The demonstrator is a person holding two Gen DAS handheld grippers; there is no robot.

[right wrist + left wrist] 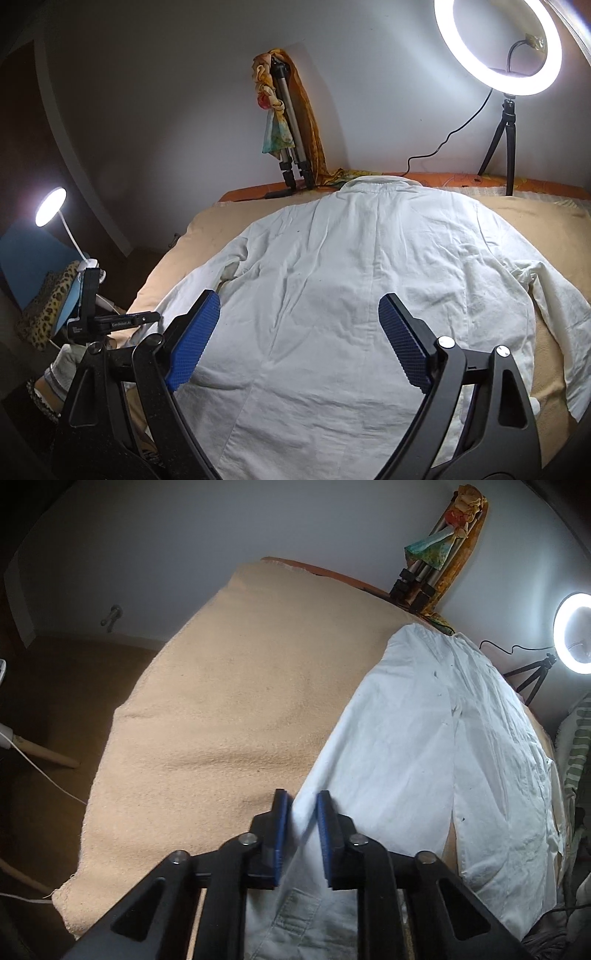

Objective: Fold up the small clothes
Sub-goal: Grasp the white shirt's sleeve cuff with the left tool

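A white long-sleeved shirt (351,277) lies spread back-up on a beige blanket (554,214), its collar toward the far wall. My right gripper (299,299) hovers open and wide above the shirt's lower back, with nothing between its blue pads. In the left wrist view the shirt (424,738) runs along the right side of the blanket (240,701). My left gripper (303,797) is shut on the shirt's near left edge, and a fold of white cloth rises between its pads. From the right wrist view, the left gripper's body (88,314) shows at the left, held by a gloved hand (66,362).
A lit ring light (498,44) on a small tripod stands at the back right. A folded tripod draped with scarves (288,122) leans on the wall. A lit desk lamp (50,206) and a leopard-print cushion (48,306) are at the left. Striped cloth (576,746) lies beyond the shirt.
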